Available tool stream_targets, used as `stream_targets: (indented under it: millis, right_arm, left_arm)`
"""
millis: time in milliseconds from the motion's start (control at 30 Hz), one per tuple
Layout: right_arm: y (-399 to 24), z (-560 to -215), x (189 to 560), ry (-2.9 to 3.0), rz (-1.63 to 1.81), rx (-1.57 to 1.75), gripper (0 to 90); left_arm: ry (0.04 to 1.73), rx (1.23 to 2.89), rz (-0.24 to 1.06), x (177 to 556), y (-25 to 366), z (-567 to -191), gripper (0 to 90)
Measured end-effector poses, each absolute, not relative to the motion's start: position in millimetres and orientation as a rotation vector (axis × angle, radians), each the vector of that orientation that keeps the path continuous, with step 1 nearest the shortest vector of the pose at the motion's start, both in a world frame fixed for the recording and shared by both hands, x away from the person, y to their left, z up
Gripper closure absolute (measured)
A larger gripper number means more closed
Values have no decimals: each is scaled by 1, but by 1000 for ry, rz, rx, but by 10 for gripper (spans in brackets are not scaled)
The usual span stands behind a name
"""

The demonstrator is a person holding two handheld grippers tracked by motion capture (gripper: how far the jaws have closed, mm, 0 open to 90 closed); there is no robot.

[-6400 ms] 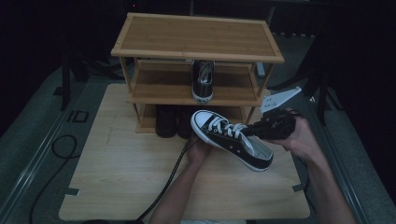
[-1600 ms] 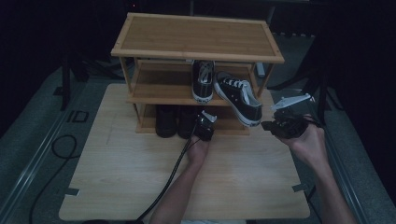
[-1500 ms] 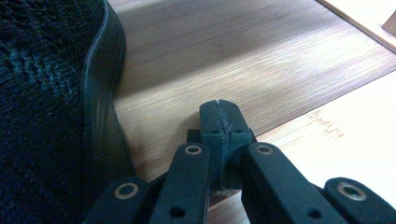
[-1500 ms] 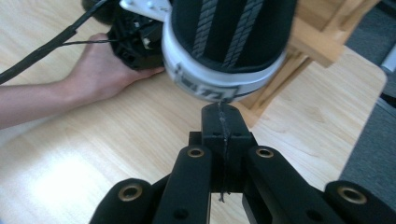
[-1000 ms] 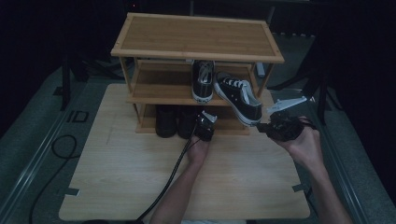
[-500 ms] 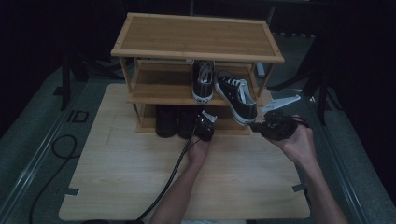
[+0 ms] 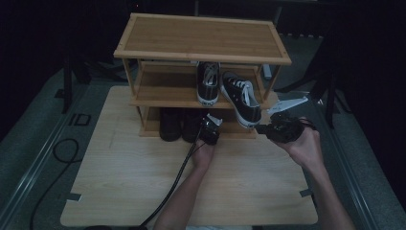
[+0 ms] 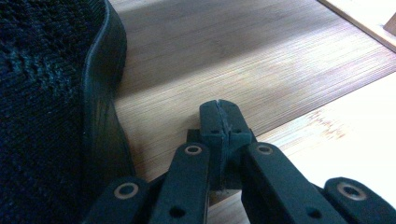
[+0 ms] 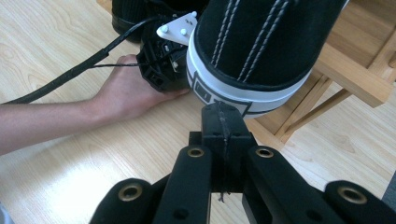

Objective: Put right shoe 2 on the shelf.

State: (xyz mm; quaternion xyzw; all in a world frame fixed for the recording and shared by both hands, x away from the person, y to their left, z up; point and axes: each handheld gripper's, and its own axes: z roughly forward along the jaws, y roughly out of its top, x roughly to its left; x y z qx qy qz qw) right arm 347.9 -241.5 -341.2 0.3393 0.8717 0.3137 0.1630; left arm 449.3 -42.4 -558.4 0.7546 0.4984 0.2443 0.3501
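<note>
Two black-and-white sneakers stand on the middle shelf of a wooden shoe rack (image 7: 163, 98). The left sneaker (image 7: 208, 84) sits straight. The right sneaker (image 7: 242, 98) lies at a slant, its heel (image 9: 261, 51) hanging over the shelf's front edge. My right gripper (image 7: 260, 128) (image 9: 219, 108) is shut and empty, its tips at the white sole band of that heel. My left gripper (image 7: 207, 124) (image 8: 219, 105) is shut and empty, low at the bottom shelf, next to a black shoe (image 8: 51, 93).
Two dark shoes (image 7: 179, 123) stand on the rack's bottom shelf (image 8: 280, 60). The rack's top board (image 7: 201, 38) is bare. A black cable (image 7: 179, 172) trails from the left gripper (image 9: 163, 65) along the person's forearm across the light wooden table (image 7: 119, 182).
The sneaker once held in front of the rack now lies on the middle shelf. Over the last second my right gripper crept left to its heel and the sneaker turned slightly straighter. The left gripper stayed put.
</note>
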Motion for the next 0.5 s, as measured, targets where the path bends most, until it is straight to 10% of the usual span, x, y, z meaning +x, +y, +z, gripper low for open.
stream_targets:
  millis: [500]
  right_arm:
    - [-233, -343, 355, 2473, 950, 962, 900]
  left_arm:
    - [1294, 1953, 634, 449, -43, -558, 900]
